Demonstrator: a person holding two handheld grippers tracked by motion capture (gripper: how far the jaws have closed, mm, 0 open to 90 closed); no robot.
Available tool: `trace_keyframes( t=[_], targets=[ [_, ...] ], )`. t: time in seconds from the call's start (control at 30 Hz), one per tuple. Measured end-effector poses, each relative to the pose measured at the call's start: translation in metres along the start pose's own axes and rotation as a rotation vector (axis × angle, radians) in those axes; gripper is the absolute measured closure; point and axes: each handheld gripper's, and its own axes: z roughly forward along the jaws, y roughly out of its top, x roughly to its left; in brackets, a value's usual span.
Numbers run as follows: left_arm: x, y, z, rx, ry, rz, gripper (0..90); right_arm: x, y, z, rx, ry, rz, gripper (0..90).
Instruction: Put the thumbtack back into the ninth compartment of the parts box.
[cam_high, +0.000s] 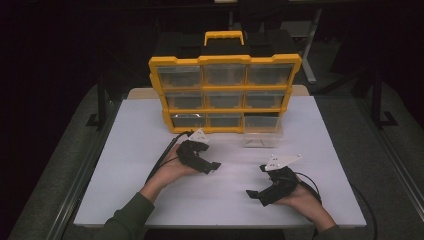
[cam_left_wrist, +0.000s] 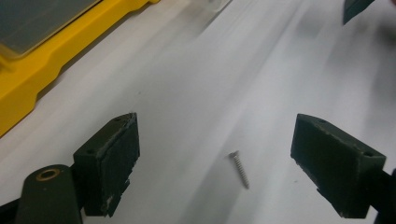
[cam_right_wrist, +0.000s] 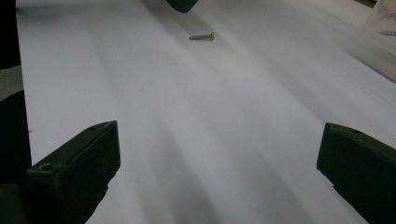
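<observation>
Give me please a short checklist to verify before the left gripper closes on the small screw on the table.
1. Left gripper open: ok, jaws stand wide apart.
2. Screw between the jaws: ok, it lies flat on the white table, nearer the right jaw.
3. Jaws low enough to touch the screw: cannot tell.
4. Right gripper out of the way: ok, open and apart from the screw.
5. Clear drawer pulled out of the yellow organizer: ok.
</observation>
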Motion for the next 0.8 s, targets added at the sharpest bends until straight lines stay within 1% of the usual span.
trace_keyframes(
  t=[0.03, 0.1, 0.13, 0.2, 0.27, 0.3, 0.37, 0.43, 0.53, 0.6, 0.8],
  targets=[
    [0.000, 0.000, 0.000, -0.002, -0.006, -0.003, 15.7, 0.000, 0.000, 0.000, 0.000, 0.000, 0.000, 0.0],
    [-0.002, 0.000, 0.000, -0.001, 0.005, 0.011, 16.2, 0.000, 0.000, 0.000, 0.000, 0.000, -0.001, 0.0],
    [-0.002, 0.000, 0.001, 0.001, 0.000, 0.011, 16.9, 0.000, 0.000, 0.000, 0.001, -0.001, 0.000, 0.0],
    [-0.003, 0.000, 0.002, 0.012, 0.003, 0.016, 18.5, -0.001, 0.000, 0.001, 0.004, -0.001, -0.004, 0.0],
    [-0.002, -0.002, 0.004, 0.016, -0.004, 0.012, 22.2, 0.000, 0.000, 0.001, 0.006, -0.001, -0.003, 0.0],
    [-0.002, -0.003, 0.005, 0.028, -0.003, 0.019, 23.7, 0.000, 0.000, 0.001, 0.006, -0.001, -0.003, 0.0],
    [-0.004, -0.004, 0.006, 0.025, -0.005, 0.018, 29.7, 0.000, 0.000, 0.001, 0.006, -0.002, -0.002, 0.0],
    [-0.003, -0.005, 0.007, 0.039, -0.011, 0.021, 33.7, -0.001, 0.000, 0.001, 0.005, -0.003, -0.003, 0.0],
    [-0.004, -0.005, 0.007, 0.040, -0.019, 0.025, 41.9, -0.001, 0.000, 0.001, 0.005, -0.003, -0.003, 0.0],
    [-0.005, -0.006, 0.009, 0.039, -0.022, 0.019, 45.8, -0.001, 0.000, 0.001, 0.006, -0.003, -0.003, 0.0],
    [-0.006, -0.008, 0.014, 0.062, -0.044, 0.016, 57.9, -0.001, 0.000, 0.001, 0.004, -0.004, -0.003, 0.0]
  ],
)
